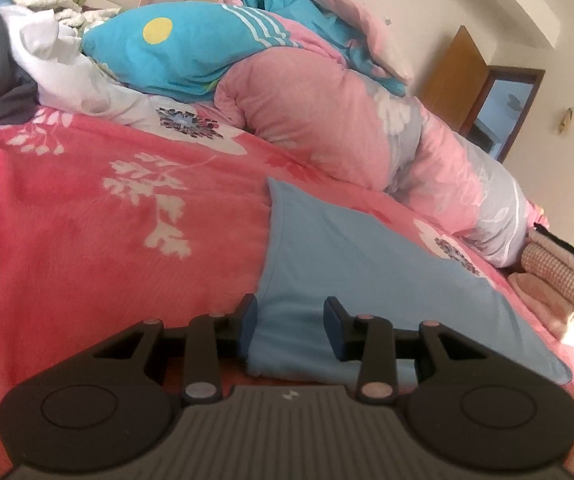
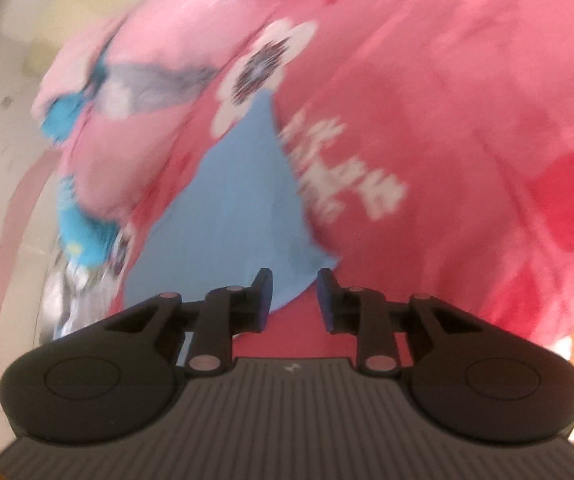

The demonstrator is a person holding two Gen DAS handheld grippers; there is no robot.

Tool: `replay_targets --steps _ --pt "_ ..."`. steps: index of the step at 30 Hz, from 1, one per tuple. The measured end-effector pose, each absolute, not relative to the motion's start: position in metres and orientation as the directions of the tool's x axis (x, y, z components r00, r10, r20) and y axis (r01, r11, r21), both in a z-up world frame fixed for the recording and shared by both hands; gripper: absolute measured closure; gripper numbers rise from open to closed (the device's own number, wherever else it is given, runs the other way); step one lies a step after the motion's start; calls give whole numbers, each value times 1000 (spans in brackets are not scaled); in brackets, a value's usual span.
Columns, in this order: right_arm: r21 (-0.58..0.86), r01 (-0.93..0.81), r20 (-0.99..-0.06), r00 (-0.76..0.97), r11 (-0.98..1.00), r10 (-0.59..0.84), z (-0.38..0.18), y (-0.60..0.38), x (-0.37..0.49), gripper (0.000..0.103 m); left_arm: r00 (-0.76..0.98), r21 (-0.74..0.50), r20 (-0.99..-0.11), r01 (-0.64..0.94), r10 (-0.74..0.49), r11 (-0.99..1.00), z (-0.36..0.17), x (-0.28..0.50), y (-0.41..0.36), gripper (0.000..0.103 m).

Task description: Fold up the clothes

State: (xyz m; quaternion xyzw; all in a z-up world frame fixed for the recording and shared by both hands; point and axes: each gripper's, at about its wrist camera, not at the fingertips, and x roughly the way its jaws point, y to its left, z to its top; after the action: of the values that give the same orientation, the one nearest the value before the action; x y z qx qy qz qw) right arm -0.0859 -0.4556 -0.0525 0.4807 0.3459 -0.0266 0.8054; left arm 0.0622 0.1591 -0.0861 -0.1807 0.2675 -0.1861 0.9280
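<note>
In the left wrist view our left claw (image 1: 291, 322) sits at the bottom centre, jaws partly open over the near edge of the blue cloth (image 1: 367, 264); the cloth lies between the pads, but we see no pinch. In the right wrist view the right claw (image 2: 294, 296) is also at bottom centre, jaws apart, with the cloth's rounded near corner just ahead of and between the pads, not gripped. The cloth lies flat on the red blanket (image 1: 87, 240) and tapers toward the middle of each frame. Beyond it, a rolled pink quilt (image 1: 327, 112) fills the upper centre of the left view.

We judge the main risk to be closing on cloth and blanket together, since the fleece lies directly beneath the thin edge. A shallow bite could also slip off. The right view is smeared by motion, so the cloth's exact edge there is hard to place, and the cloth's near edge is hidden behind the left claw
</note>
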Motion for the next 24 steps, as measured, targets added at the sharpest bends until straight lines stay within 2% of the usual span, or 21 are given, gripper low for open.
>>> replay_targets --steps 4,10,12,13,17,20,24 --pt "827 411 -537 778 383 326 -63 -455 -87 78 787 -450 -421 251 -451 857 -87 63 161 65" --pt "804 453 -574 759 385 307 -72 -447 -66 79 787 -446 -420 253 -451 859 -87 63 161 65" --pt "814 412 -543 790 409 286 -74 -448 -63 101 787 -447 -420 254 -452 858 -87 62 161 65" --pt "821 392 -523 807 414 273 -72 -447 -65 102 787 -448 -419 255 -453 857 -87 61 161 65" --pt "829 310 -446 869 465 216 -61 -443 -77 102 786 -444 -418 260 -454 858 -88 60 161 65" --pt "816 393 -499 849 425 173 -79 -456 -87 103 785 -446 -418 260 -456 856 -88 60 162 65" --pt "836 388 -466 876 388 127 -76 -463 -100 103 785 -446 -419 260 -456 857 -88 60 163 65"
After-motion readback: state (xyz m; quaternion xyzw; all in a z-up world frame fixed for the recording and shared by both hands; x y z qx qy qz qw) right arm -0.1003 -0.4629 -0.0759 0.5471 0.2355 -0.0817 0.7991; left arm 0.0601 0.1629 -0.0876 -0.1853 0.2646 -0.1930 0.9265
